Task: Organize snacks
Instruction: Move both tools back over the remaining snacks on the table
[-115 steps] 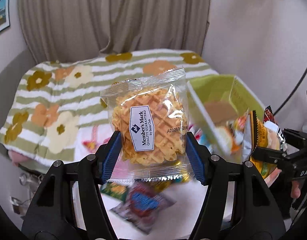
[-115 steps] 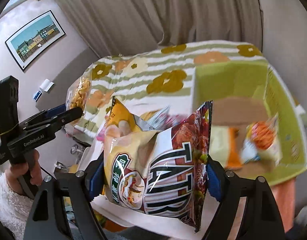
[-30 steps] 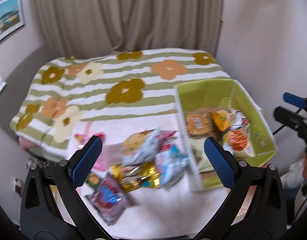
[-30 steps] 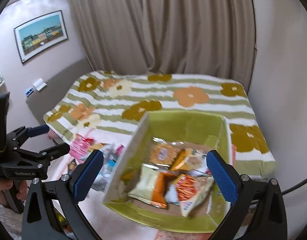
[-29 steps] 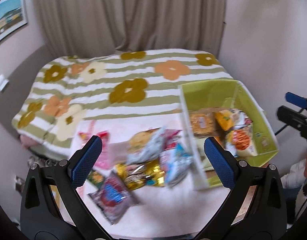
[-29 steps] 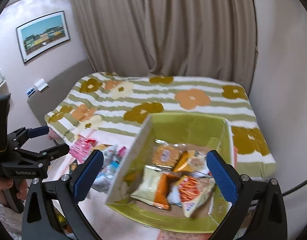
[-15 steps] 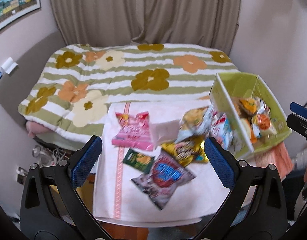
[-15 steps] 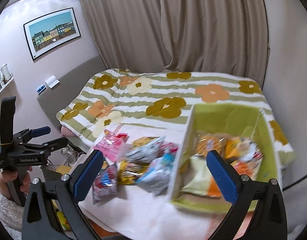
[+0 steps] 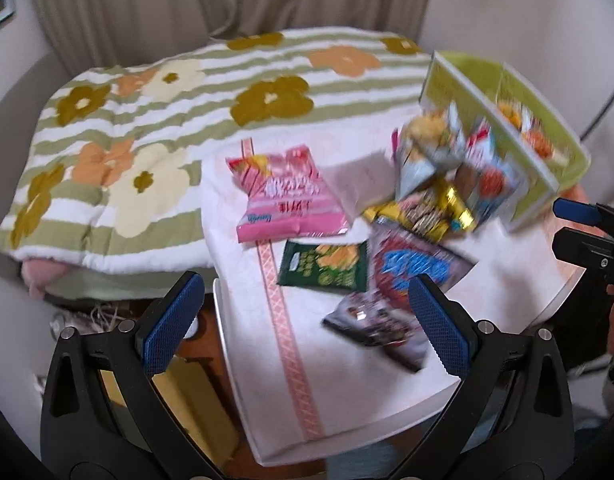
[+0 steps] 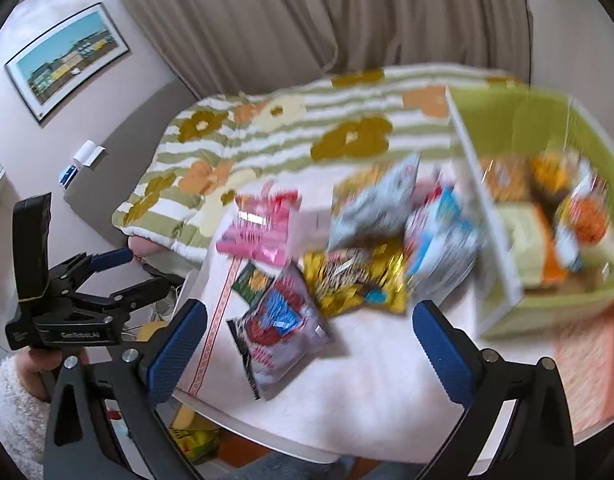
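Observation:
Several snack packets lie on the white table (image 9: 347, 364): a pink packet (image 9: 285, 194), a dark green packet (image 9: 325, 266), a red-and-blue packet (image 9: 403, 276), a gold packet (image 9: 423, 212) and a grey-blue bag (image 9: 427, 148). The green box (image 9: 543, 120) at the right holds more snacks. My left gripper (image 9: 307, 328) hangs open and empty above the table's near-left part. My right gripper (image 10: 305, 342) is open and empty above the red-and-blue packet (image 10: 277, 326). The box (image 10: 547, 128) is blurred in the right wrist view.
A bed with a green-striped flowered blanket (image 9: 155, 92) lies behind the table. Beige curtains (image 10: 347, 12) hang at the back and a framed picture (image 10: 67, 56) is on the left wall. A hand in a fluffy white sleeve (image 10: 15, 404) holds the left gripper.
Both grippers, which held a waffle packet and a chip bag 3.8 s ago, are empty. Both views have swung left from the green box toward the loose packets on the table.

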Tool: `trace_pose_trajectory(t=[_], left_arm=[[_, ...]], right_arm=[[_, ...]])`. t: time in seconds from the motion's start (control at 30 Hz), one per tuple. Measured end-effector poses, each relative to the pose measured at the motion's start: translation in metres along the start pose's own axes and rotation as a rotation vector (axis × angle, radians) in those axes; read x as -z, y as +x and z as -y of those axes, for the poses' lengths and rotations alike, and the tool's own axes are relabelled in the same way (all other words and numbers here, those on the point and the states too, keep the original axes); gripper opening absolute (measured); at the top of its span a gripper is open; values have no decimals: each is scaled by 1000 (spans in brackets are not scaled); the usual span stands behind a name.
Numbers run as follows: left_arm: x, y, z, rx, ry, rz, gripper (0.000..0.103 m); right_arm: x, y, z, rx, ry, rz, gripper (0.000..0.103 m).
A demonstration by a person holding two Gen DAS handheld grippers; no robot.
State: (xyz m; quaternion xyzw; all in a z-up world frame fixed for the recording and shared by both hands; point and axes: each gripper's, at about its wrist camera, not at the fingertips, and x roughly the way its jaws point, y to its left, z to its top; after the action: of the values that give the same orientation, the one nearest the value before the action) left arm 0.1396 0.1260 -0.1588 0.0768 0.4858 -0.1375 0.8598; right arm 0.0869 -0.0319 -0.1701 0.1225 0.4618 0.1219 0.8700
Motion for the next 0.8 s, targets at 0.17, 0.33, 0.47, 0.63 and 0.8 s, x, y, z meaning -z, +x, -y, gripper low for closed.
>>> trace_pose_trajectory(t=[0.17,0.33,0.47,0.63,0.8], left_arm=[[7,50,-9,10,163,-74,101],[7,80,-6,38,280,-93,101],[6,97,0,37,338,-103,101],[5,109,7,26,396,-110,101],[4,116,17,17,463,-109,101]], right_arm=[[20,43,3,-14,44,-96,103],[35,75,7,-45,84,-148,103],[41,96,14,-117,148,-167,103],[39,114,10,-157,149,-163,102],[34,129,4,-153,119,-171,96]])
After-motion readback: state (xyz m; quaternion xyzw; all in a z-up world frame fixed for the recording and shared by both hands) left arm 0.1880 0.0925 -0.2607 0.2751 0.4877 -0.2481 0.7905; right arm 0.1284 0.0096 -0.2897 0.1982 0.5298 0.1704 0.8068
